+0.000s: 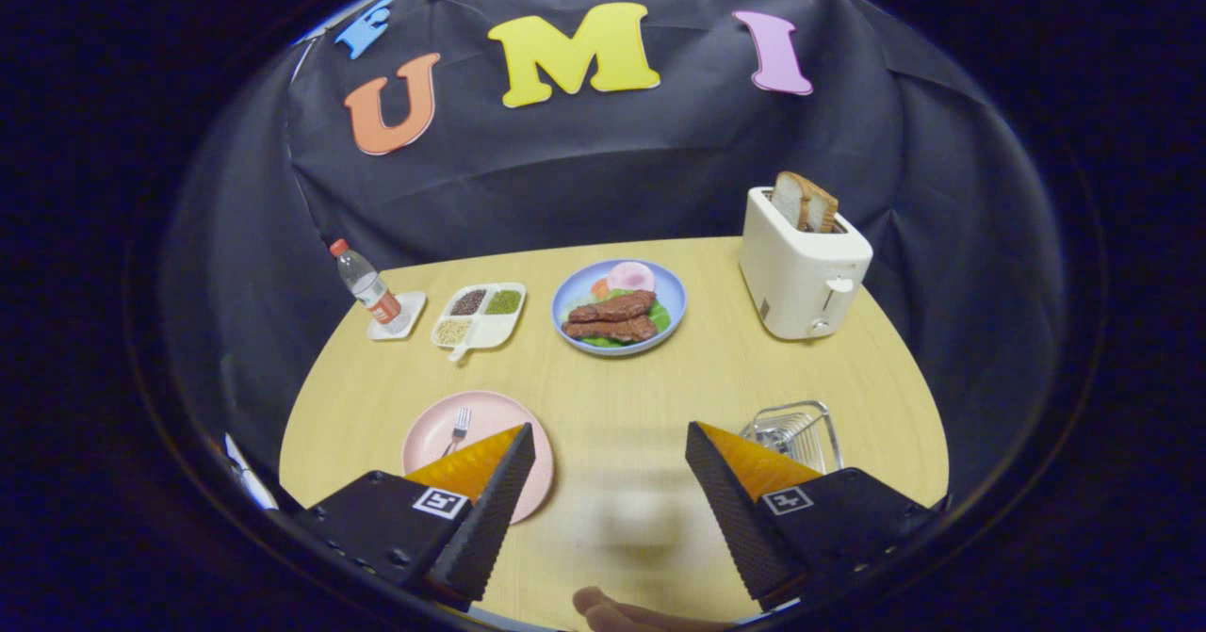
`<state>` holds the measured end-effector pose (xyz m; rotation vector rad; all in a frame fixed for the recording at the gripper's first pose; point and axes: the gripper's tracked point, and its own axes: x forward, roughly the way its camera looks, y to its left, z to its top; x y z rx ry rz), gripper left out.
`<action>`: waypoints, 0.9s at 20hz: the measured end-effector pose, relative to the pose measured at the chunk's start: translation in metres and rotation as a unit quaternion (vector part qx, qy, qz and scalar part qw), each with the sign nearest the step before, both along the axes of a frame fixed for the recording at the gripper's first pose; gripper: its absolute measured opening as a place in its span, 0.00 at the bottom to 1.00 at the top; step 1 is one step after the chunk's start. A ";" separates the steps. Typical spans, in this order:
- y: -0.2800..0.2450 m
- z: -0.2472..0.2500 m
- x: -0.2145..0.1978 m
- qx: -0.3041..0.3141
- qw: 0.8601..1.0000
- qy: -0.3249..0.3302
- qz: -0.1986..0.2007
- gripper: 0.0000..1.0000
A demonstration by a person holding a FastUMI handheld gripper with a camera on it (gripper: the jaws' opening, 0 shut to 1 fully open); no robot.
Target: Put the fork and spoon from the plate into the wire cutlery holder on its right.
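Gripper view: fork point(458, 428) on pink plate point(443, 434)

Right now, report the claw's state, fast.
Claw: open, holding nothing, above bare table between pink plate and wire cutlery holder.

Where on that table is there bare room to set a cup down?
The widest bare stretch of table lies between the open gripper's fingers, bordered by the pink plate, the wire holder and the blue plate beyond. The far edge is crowded: bottle, tray, blue plate, toaster.
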<state>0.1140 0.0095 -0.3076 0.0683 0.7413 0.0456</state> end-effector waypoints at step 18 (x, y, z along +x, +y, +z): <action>0.185 -0.103 -0.012 -0.016 0.999 0.039 0.019 0.96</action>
